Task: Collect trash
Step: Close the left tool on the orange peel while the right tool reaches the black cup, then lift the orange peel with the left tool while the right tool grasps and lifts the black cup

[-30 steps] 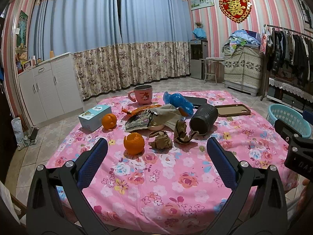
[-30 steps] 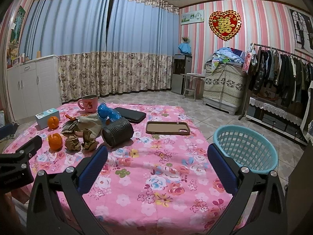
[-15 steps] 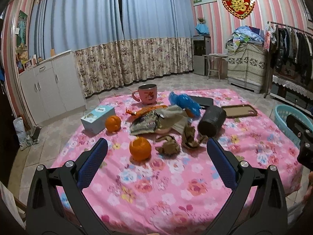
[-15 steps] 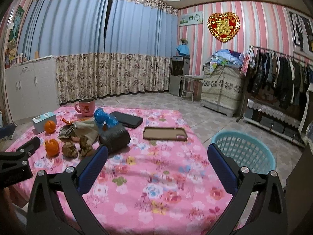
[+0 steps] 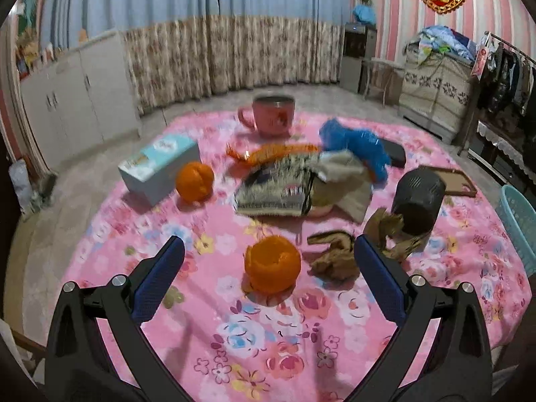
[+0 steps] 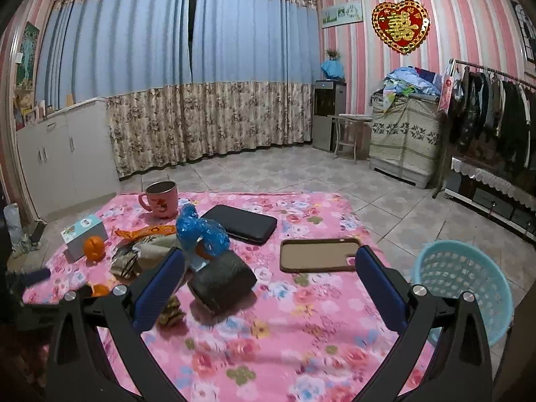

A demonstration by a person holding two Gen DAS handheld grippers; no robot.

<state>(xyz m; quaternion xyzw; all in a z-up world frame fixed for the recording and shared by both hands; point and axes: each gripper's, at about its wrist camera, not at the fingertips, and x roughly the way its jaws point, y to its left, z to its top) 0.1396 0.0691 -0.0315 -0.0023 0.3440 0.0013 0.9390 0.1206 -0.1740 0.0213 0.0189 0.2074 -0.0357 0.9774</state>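
Over the pink floral table (image 5: 234, 328), the left gripper (image 5: 268, 278) is hovering wide open around an orange peel (image 5: 272, 264), while the right gripper (image 6: 268, 276) is hanging open, empty, beside the blue basket (image 6: 469, 281).

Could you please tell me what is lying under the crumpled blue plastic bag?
An orange fruit or peel peeks out beneath the crumpled blue plastic bag, which overlaps the beige paper wrapper. Anything deeper is covered.

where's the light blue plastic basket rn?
Right wrist view, lower right: light blue plastic basket stands on the floor off the pink floral table's right edge, nearest the brown phone case.
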